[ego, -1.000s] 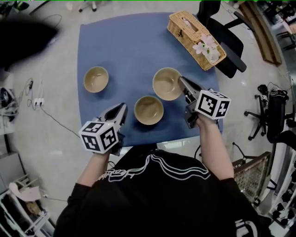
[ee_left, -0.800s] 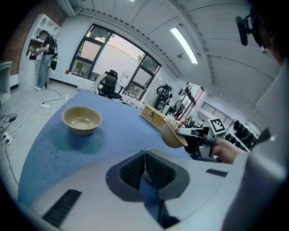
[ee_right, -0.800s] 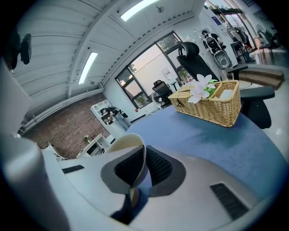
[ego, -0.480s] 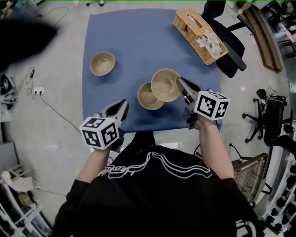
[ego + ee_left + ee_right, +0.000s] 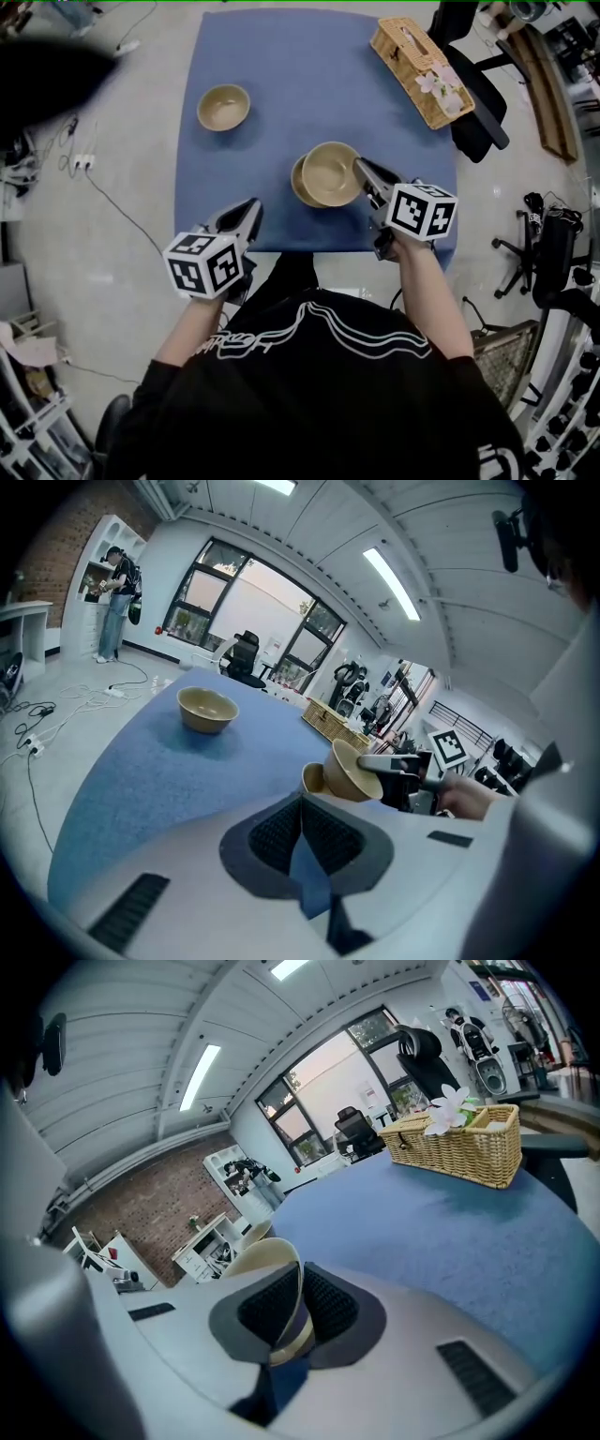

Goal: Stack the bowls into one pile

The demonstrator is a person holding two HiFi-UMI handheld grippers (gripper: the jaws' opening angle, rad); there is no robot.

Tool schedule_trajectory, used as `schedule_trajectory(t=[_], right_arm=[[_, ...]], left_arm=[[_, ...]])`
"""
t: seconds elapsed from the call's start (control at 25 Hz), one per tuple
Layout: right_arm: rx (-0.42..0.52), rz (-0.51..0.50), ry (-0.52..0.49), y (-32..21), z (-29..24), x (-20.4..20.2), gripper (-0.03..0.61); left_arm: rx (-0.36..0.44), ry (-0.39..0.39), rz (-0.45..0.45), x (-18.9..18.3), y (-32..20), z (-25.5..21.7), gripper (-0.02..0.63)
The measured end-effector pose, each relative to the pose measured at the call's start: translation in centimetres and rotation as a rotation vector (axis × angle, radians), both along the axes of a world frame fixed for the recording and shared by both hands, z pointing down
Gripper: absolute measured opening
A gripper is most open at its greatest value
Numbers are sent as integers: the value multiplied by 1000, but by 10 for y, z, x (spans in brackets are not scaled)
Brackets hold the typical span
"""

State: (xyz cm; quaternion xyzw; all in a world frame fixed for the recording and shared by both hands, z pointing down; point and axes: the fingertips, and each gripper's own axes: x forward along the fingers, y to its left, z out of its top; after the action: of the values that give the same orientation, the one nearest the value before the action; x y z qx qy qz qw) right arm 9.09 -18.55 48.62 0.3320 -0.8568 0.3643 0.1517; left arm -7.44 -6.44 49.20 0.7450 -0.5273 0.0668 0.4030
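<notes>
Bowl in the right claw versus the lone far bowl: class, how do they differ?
The held bowl is gripped at its rim by the right claw; the lone bowl is untouched. The held bowl tilts above a third bowl; the lone bowl sits upright on the blue cloth. Both are tan and empty.

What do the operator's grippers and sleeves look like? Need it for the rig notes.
Both the left gripper and right gripper have light grey tapered shells with dark ribbed pads. Each carries a white cube printed with black square markers. No cables show on them. The person wears a black top with a white line graphic; the forearms are uncovered.
</notes>
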Motion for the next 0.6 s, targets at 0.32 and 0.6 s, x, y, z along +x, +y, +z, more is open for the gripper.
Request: schedule_trajectory(t=[0.32,0.6], right_arm=[[-41,-25,11,5,27,-11,43],[-36,-47,-2,6,38,-17,45]], left_arm=[[-21,-6,-34,-11,11,7,25],[-35,-11,-53,-13,13,14,25]])
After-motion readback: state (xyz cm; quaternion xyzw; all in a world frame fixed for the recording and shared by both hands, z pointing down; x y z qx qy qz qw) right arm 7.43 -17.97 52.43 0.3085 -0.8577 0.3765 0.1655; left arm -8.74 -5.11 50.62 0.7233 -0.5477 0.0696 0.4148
